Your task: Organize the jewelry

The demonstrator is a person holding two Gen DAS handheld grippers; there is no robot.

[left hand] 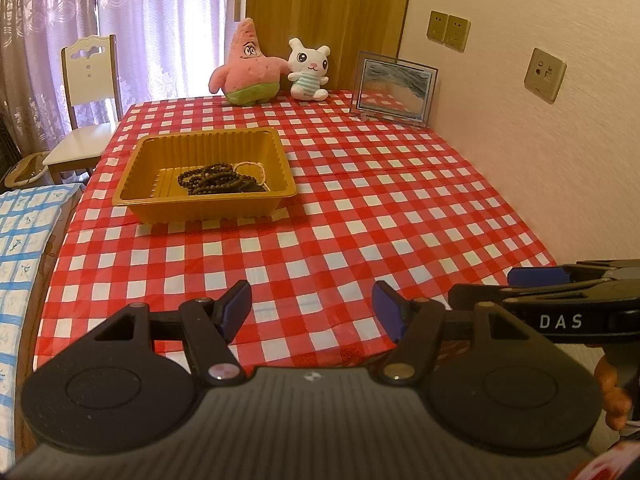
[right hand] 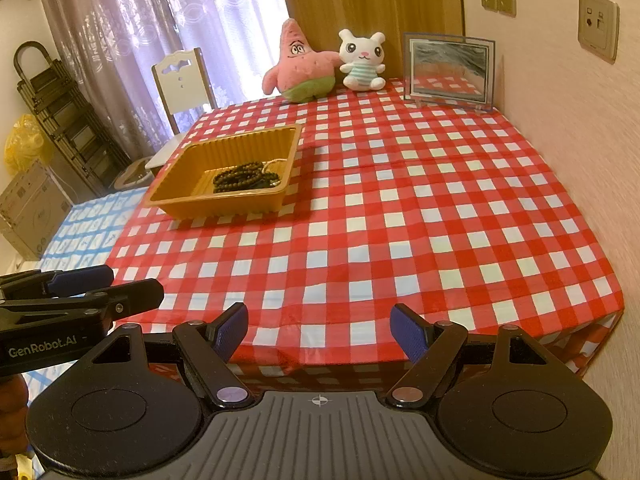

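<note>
A golden plastic tray [left hand: 144, 200] [right hand: 176, 200] sits on the left half of the red-checked table. Dark bead strands [left hand: 218, 180] [right hand: 244, 178] and a pale thin chain [left hand: 256, 168] [right hand: 276, 165] lie heaped in its right part. My left gripper [left hand: 311, 312] is open and empty, held near the table's front edge, well short of the tray. My right gripper [right hand: 319, 332] is open and empty, also at the front edge. Each gripper shows from the side in the other's view, the right one [left hand: 536, 280] and the left one [right hand: 104, 280].
A pink starfish plush [left hand: 250, 68] [right hand: 300, 68], a white bunny plush [left hand: 310, 70] [right hand: 362, 62] and a framed picture [left hand: 394, 88] [right hand: 448, 70] stand along the far edge. A wall runs along the right side. A chair [left hand: 90, 96] [right hand: 184, 80] stands at the far left.
</note>
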